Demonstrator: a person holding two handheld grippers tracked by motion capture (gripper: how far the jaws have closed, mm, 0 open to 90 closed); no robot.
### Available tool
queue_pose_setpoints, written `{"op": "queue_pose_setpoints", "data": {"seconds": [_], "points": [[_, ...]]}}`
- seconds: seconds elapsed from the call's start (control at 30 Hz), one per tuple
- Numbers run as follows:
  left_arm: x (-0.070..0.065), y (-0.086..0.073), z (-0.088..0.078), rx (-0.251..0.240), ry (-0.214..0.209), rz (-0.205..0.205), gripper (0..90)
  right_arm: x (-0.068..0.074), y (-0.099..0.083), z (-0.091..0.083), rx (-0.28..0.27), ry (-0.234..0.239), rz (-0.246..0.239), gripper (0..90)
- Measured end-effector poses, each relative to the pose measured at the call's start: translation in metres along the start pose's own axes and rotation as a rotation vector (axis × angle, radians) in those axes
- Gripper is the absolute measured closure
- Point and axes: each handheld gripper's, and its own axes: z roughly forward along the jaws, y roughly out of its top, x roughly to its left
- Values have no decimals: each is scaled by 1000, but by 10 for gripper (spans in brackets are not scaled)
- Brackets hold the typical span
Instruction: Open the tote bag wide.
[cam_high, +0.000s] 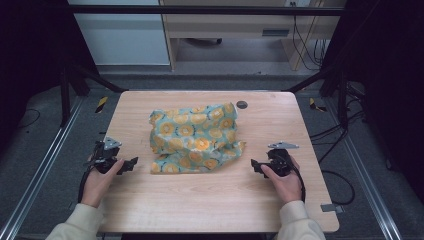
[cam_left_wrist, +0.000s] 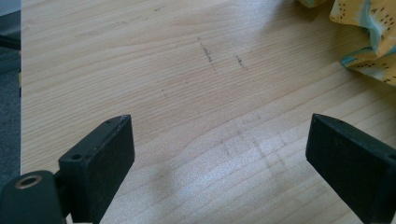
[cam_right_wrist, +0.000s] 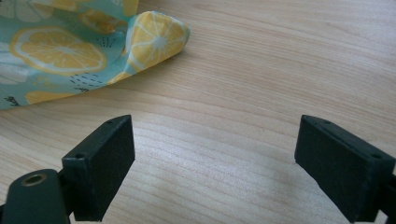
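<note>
Crumpled lemon-print cloth (cam_high: 196, 138) mid table (cam_high: 215, 200), left gripper (cam_high: 131, 164) & right gripper (cam_high: 256, 165) either side

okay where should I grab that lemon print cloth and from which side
Probably the loose corner of the lemon print cloth that sticks out toward the right gripper. It lies flat on the table, apart from the crumpled heap, and the gripper's open jaws already face it, so come in low from the right and pinch its edge.

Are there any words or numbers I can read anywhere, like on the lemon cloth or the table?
None: no words or numbers can be read.
The cloth carries lemon slices and small dashes, no letters.
The table shows bare wood grain and faint scuffs.
The yellow-and-black floor markers are stripes, not text.
</note>
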Motion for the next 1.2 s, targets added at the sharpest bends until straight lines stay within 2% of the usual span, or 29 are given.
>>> {"op": "queue_pose_setpoints", "data": {"seconds": [0.33,0.47,0.53,0.7,0.83,1.07,1.2], "points": [[-1,0,0,5,-5,3,80,8,4,-2,-7,19,-31,133],[-2,0,-1,4,5,2,80,16,10,-5,-20,45,-39,126],[-3,-1,-1,5,6,1,82,22,16,-7,-21,54,-61,123],[-6,-1,-1,7,4,7,83,40,37,-8,-17,82,-118,143],[-6,-1,-1,9,4,11,83,52,60,-7,-12,96,-165,164],[-5,-2,-1,7,4,8,84,67,106,-2,-7,114,-215,170],[-5,-1,-1,5,5,7,84,76,124,1,-2,113,-237,171]]}}
